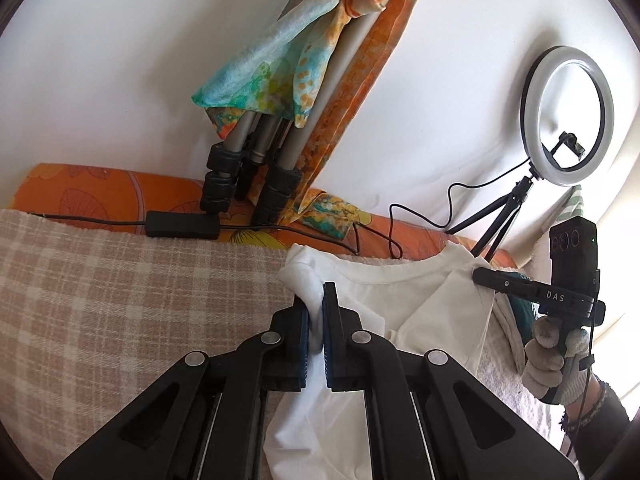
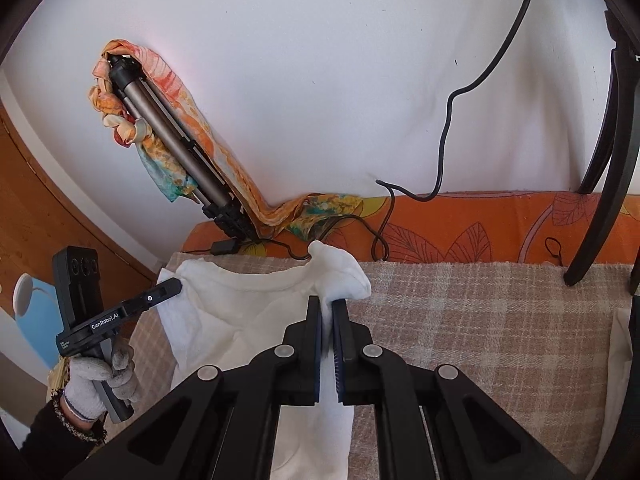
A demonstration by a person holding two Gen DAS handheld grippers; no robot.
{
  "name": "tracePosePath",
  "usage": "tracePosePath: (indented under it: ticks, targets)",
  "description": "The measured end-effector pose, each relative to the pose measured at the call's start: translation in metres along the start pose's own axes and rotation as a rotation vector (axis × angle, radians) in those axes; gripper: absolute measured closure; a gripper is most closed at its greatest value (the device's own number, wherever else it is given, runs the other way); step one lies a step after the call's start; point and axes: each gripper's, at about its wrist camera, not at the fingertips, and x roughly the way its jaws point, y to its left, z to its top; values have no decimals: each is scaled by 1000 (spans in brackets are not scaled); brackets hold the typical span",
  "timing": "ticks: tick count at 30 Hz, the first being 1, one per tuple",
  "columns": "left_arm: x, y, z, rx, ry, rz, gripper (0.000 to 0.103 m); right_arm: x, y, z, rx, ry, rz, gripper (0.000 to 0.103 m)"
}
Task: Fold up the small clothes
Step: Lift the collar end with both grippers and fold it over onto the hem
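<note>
Garment: small white cotton T-shirt [image 1: 420, 312], held up at both shoulders over the beige checked woven blanket [image 1: 120, 300], its body hanging down between the two grippers.
Left tongs [image 1: 316, 312]: pressed together, pinching a bunched shoulder of the shirt.
Right tongs [image 2: 327, 320]: pressed together too, pinching the other shoulder; seen from the left camera, their black tips [image 1: 486, 276] bite the fabric edge.
Handling: light, limp, thin knit; it sags and wrinkles and offers no stiffness, I judge. It needs tension between both grips to stay flat.
Best hold: shoulder seams just beside the curved neckline [image 2: 256, 284], as now.
Orientation: collar at the top, towards the white wall [image 2: 320, 80]; hem out of view below.
Long axis: collar to hem, hanging downward towards the cameras.
</note>
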Motion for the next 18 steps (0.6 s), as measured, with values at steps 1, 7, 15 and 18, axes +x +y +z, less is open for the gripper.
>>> tracePosePath:
  ticks: [1, 7, 15, 18]
  targets:
    - [-7, -4, -1, 2, -5, -3, 99, -7, 5, -1, -6, -7, 4, 101]
    - [-46, -24, -16, 45, -22, 0, 99, -51, 35, -19, -44, -35, 12, 101]
    - [-93, -50, -56, 91, -18, 3, 99, -99, 71, -65, -78, -44, 6, 101]
    - [-109, -58, -75, 101, -13, 1, 99, -115, 78, -86, -68, -45, 8, 101]
